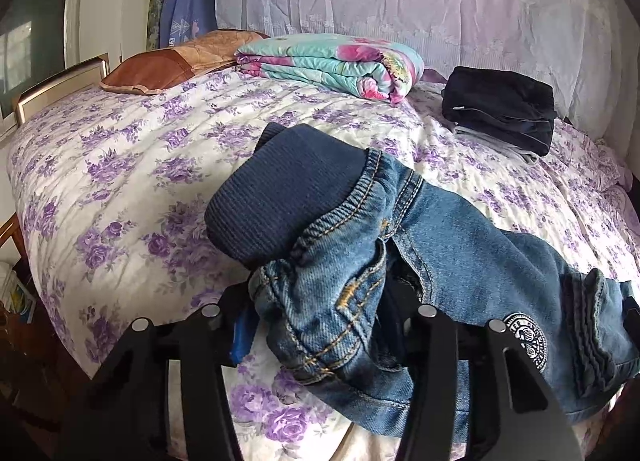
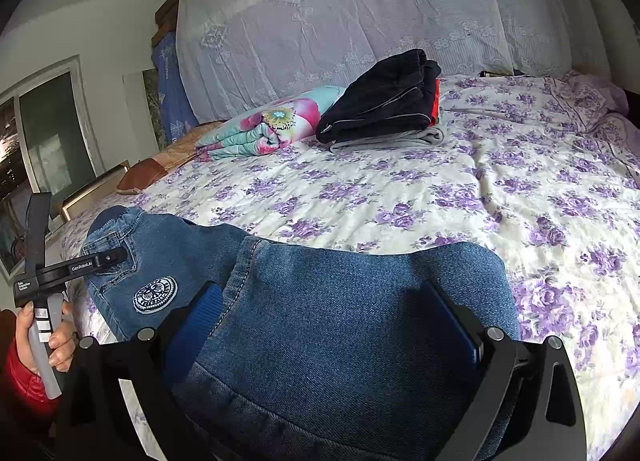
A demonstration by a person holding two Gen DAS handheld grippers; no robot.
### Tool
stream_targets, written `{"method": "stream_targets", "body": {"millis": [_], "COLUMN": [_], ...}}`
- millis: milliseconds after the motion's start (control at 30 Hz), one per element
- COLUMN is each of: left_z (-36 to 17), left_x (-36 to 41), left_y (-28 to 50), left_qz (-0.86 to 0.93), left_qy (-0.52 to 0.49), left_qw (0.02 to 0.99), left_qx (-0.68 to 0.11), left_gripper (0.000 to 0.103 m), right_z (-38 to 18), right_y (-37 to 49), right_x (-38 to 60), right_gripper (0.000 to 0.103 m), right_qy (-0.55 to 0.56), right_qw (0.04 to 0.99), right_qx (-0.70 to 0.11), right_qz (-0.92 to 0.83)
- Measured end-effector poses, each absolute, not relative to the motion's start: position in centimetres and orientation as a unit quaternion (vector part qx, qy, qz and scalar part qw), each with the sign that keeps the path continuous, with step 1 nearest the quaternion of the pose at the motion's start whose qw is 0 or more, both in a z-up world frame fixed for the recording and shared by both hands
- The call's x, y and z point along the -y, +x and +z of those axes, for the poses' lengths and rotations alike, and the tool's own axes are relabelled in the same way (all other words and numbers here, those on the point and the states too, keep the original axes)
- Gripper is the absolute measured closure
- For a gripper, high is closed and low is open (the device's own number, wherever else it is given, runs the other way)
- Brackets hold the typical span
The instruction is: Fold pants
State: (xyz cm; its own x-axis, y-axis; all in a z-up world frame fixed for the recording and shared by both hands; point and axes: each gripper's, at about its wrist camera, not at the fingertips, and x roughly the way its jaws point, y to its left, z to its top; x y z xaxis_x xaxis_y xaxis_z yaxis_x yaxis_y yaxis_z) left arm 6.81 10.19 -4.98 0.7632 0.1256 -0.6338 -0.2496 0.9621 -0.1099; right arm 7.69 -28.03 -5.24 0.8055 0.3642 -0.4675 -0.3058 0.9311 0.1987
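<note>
Small blue denim pants [image 1: 460, 261] with a dark ribbed waistband [image 1: 288, 189] and a round patch [image 1: 526, 341] lie at the near edge of the bed. My left gripper [image 1: 320, 325] is shut on the waist end of the pants. In the right wrist view the pants [image 2: 340, 321] drape over my right gripper [image 2: 328, 325]; its blue pads [image 2: 200, 313] stand wide apart with denim between them, and I cannot tell whether they pinch it. The left gripper [image 2: 108, 259] shows there at the pants' far left end.
The bed has a purple-flowered quilt [image 1: 140, 149]. At its back lie a folded floral blanket [image 1: 332, 61], a brown pillow [image 1: 160, 65] and a stack of folded dark clothes [image 1: 500, 109], which also shows in the right wrist view [image 2: 384, 105]. A lace curtain [image 2: 360, 13] hangs behind.
</note>
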Motion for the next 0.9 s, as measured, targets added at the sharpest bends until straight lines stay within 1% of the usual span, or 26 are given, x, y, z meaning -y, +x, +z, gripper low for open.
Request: {"method": "stream_targets", "body": {"millis": [200, 300, 367, 467, 500, 633, 800, 900], "left_z": [-4.5, -4.3, -4.2, -3.8, -3.6, -2.7, -1.6, -1.1], "left_x": [-9.8, -9.7, -9.6, -9.1, -9.0, -8.2, -7.4, -6.9], "left_y": [6.6, 6.5, 6.4, 6.1, 5.9, 5.5, 5.0, 4.9], "left_qz": [0.103, 0.102, 0.103, 0.106, 0.106, 0.108, 0.108, 0.110], "left_qy": [-0.085, -0.084, -0.080, -0.073, -0.070, -0.053, -0.039, -0.029], "left_qw": [0.936, 0.937, 0.938, 0.941, 0.942, 0.946, 0.951, 0.954], "left_qx": [-0.325, -0.324, -0.322, -0.315, -0.312, -0.300, -0.286, -0.277], "left_gripper": [0.057, 0.059, 0.059, 0.061, 0.061, 0.063, 0.065, 0.065], "right_z": [-3.8, -3.0, -3.5, -6.6, -6.8, -6.4, -4.0, -4.5], "right_y": [6.1, 5.2, 5.3, 7.0, 7.1, 6.8, 4.4, 4.9], "right_x": [27.7, 27.1, 26.5, 25.7, 25.6, 25.7, 26.1, 25.4], "right_gripper": [0.004, 0.004, 0.004, 0.003, 0.003, 0.003, 0.003, 0.003], "right_qy": [0.033, -0.004, -0.038, -0.077, -0.080, -0.077, -0.058, -0.075], "right_qw": [0.962, 0.965, 0.964, 0.943, 0.942, 0.944, 0.962, 0.957], "right_qx": [-0.237, -0.235, -0.249, -0.317, -0.319, -0.311, -0.248, -0.263], "right_qz": [0.131, 0.113, 0.092, 0.071, 0.069, 0.074, 0.094, 0.097]}}
